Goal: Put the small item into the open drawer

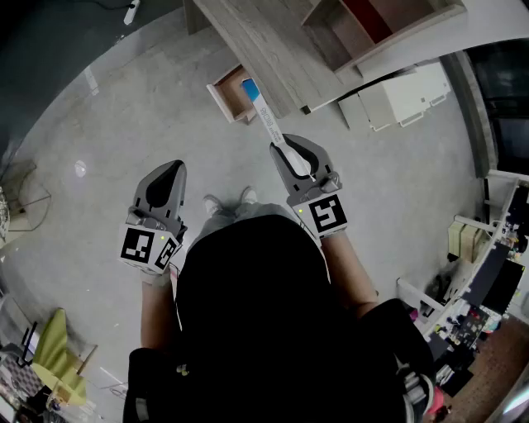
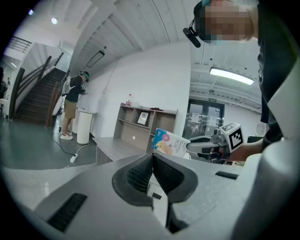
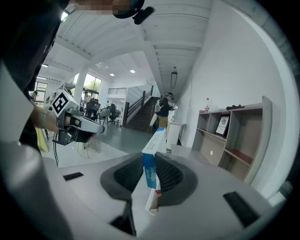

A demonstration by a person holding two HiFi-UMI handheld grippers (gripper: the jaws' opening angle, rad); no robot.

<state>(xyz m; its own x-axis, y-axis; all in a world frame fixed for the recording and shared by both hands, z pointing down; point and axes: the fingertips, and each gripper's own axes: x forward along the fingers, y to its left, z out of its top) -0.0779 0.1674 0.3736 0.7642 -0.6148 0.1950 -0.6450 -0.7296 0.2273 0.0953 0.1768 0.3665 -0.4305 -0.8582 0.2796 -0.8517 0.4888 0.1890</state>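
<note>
Head view: the small box [image 1: 266, 122], flat and white with a blue end, is clamped at its near end between the fingers of the right gripper [image 1: 293, 157] and sticks out from them toward 11 o'clock. Its blue tip falls over the right edge of the open drawer [image 1: 229, 93], which stands pulled out from the long side of the wooden worktop [image 1: 260, 45]. How far above the drawer the tip hangs cannot be told. In the right gripper view the fingers [image 3: 171, 176] press on both faces of the box [image 3: 151, 161], which stands on edge between them.

The left gripper [image 1: 165, 178] is at 8 o'clock from the right one, well apart from the box. Seen in its own view, its ribbed fingers [image 2: 136, 174] are closed together with nothing between them. That view also shows the box [image 2: 169, 142] at 1 o'clock, held out by the right gripper [image 2: 194, 146].

Bare grey floor [image 1: 107, 140] lies between the person's shoes [image 1: 227, 201] and the drawer. A wooden shelf unit [image 1: 364, 25] stands on the far side of the worktop at 1 o'clock, and a white cabinet [image 1: 405, 95] sits at 2 o'clock from the right gripper. A yellow-green chair [image 1: 58, 351] is at 7 o'clock.

In the left gripper view, a second person [image 2: 74, 105] stands beside a white bin [image 2: 84, 126] near a staircase [image 2: 37, 98], at 10 o'clock from the worktop.
</note>
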